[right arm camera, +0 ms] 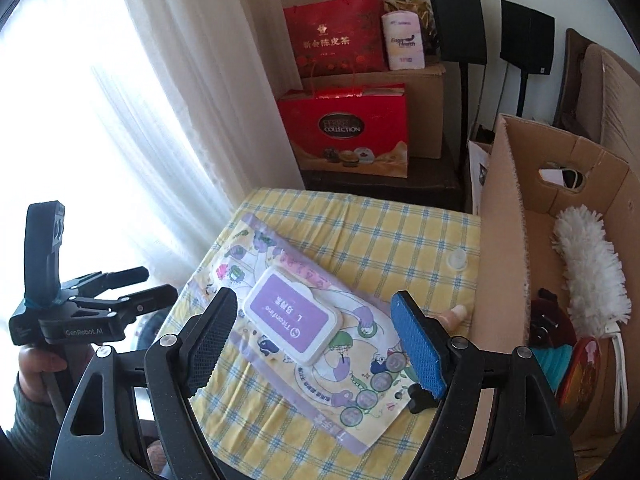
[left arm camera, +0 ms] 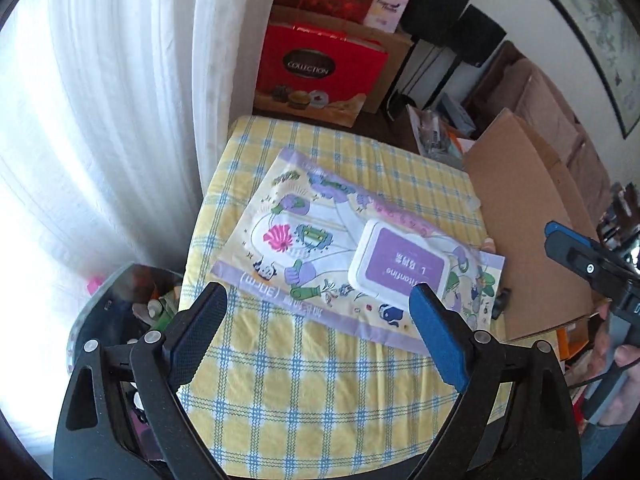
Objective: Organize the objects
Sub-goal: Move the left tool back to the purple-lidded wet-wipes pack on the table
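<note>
White curtain (right arm camera: 152,120) hangs left of the table; red gift bags (right arm camera: 344,132) against the wall; two black speakers (right arm camera: 458,24) beside them.

At three o'clock the cardboard box (right arm camera: 504,240) runs off-frame; the duster (right arm camera: 592,268) hides items beneath.

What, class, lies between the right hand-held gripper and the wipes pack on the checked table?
Nothing visible: the right hand-held gripper hangs open above the wipes pack, with only air between them.
</note>
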The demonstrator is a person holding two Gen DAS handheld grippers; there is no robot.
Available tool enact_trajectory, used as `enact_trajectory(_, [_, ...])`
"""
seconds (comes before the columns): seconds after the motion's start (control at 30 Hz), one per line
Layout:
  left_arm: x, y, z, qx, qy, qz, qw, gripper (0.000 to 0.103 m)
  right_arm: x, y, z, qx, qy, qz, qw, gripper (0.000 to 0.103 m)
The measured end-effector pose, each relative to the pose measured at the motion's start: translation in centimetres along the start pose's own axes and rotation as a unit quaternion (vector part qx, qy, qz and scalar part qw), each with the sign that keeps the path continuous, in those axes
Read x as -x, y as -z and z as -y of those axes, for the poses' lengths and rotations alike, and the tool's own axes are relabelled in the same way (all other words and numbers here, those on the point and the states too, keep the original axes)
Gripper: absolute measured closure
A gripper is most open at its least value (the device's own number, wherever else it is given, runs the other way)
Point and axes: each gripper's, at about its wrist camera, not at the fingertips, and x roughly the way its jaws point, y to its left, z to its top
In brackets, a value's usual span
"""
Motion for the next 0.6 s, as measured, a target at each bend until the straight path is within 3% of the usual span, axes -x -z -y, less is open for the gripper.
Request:
enact_trajectory(0.23, [-2.9, 1.7, -2.0, 0.049, 0.027, -0.037, 0.9978, 0.020, -4.8, -0.4, 0.6, -0.001, 0.004, -0.031, 1.000, 0.023])
enact_trajectory(0.6, [-4.5, 2.2, -1.2, 0.046, 0.025, -0.038, 0.9979, 0.023, -8.5, -1.3, 1.3, 0.009, 0.025, -0.045, 0.999, 0.024])
